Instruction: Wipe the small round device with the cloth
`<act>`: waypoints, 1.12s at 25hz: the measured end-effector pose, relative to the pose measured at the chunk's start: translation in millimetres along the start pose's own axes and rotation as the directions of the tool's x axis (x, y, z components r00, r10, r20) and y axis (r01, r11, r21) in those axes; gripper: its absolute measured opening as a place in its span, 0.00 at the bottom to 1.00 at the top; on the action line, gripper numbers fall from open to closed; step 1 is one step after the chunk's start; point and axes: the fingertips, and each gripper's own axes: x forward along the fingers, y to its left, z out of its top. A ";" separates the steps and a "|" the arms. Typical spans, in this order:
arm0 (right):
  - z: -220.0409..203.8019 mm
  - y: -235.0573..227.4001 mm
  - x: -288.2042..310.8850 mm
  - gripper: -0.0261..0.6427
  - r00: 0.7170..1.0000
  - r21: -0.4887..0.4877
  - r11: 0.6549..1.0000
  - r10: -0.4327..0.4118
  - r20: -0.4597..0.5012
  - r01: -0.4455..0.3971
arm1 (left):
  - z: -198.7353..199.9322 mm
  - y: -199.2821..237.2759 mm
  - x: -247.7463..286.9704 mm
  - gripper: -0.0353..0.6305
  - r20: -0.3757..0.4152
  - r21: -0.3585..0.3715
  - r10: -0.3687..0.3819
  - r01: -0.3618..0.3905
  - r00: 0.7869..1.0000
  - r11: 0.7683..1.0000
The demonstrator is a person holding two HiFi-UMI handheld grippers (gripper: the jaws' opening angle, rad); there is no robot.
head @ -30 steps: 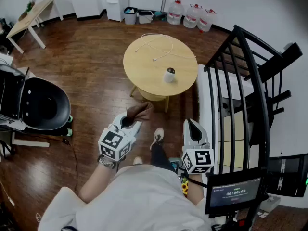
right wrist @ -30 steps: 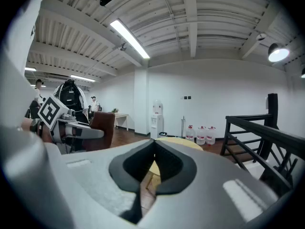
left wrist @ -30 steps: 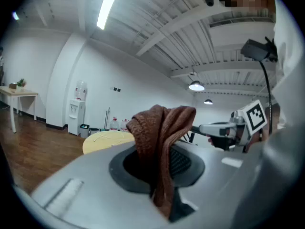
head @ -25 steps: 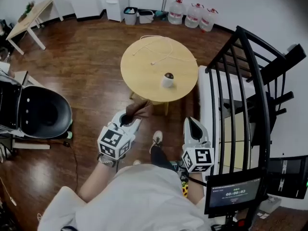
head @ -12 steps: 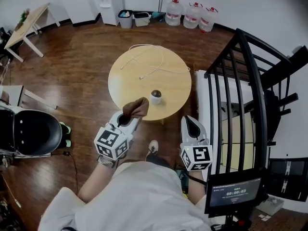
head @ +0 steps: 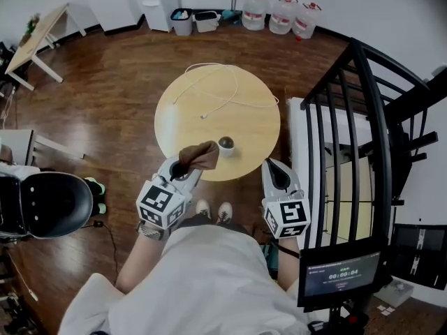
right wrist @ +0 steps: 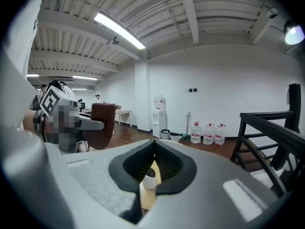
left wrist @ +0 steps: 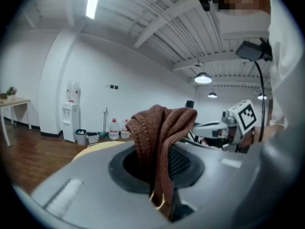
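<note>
We judge the wiping not yet begun. Our left gripper (head: 180, 172) has its jaws clamped on the brown cloth (head: 200, 155), held over the near edge of the round table (head: 251, 128), just beside the small round device (head: 226, 144); we cannot tell whether they touch. Our right gripper (head: 278, 174), jaws pressed together on nothing, hangs off the table's edge. By the far wall, two bins (head: 194, 21) hold contents too small to make out, with three water jugs (head: 282, 16) to their right.

A round pale wooden bench (head: 255, 128) stands on a dark plank floor (head: 119, 82), with a thin white cable (head: 225, 103) looped across it. Three clear water jugs (head: 283, 14) line the far wall. A black metal railing (head: 380, 128) stands at right and a black round chair (head: 52, 202) at left.
</note>
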 end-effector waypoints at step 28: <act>-103.2 37.1 122.1 0.33 0.863 -0.120 0.947 0.214 -0.457 -0.298 | -93.8 46.3 102.2 0.17 -0.256 -0.590 -0.448 0.229 0.856 0.774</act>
